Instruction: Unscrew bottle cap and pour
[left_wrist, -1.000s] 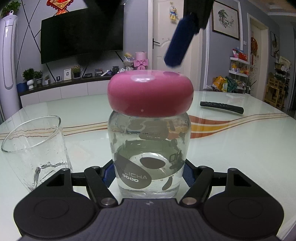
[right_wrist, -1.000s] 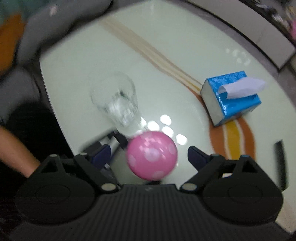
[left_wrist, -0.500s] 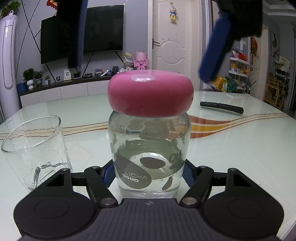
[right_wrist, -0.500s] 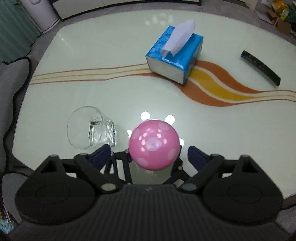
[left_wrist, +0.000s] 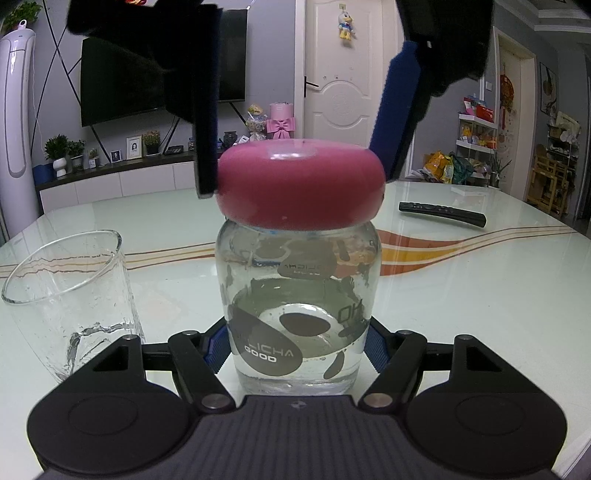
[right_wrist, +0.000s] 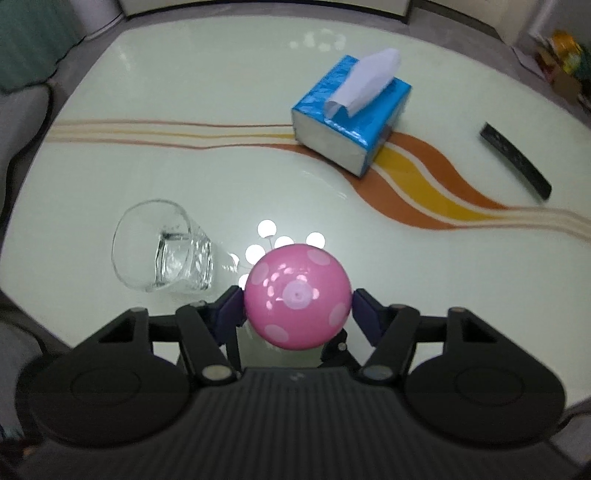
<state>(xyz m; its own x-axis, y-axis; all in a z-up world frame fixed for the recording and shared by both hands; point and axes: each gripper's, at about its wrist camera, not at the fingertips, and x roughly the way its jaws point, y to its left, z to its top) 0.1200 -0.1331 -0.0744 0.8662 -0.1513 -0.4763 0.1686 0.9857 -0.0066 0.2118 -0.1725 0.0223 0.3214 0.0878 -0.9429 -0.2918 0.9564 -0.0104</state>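
A clear glass bottle with dark printed spots and some water stands upright on the table. Its round pink cap sits on top and shows from above in the right wrist view. My left gripper is shut on the bottle's lower body. My right gripper comes down from above, its blue pads on either side of the cap, close to or just touching it. An empty clear glass stands to the bottle's left.
A blue tissue box sits farther out on the glossy white table with orange and yellow stripes. A black remote lies at the far right. A TV wall and a door stand behind.
My right gripper has come down over the cap and its fingers have narrowed from well apart to flanking the cap's sides. The bottle, glass and left gripper have not moved.
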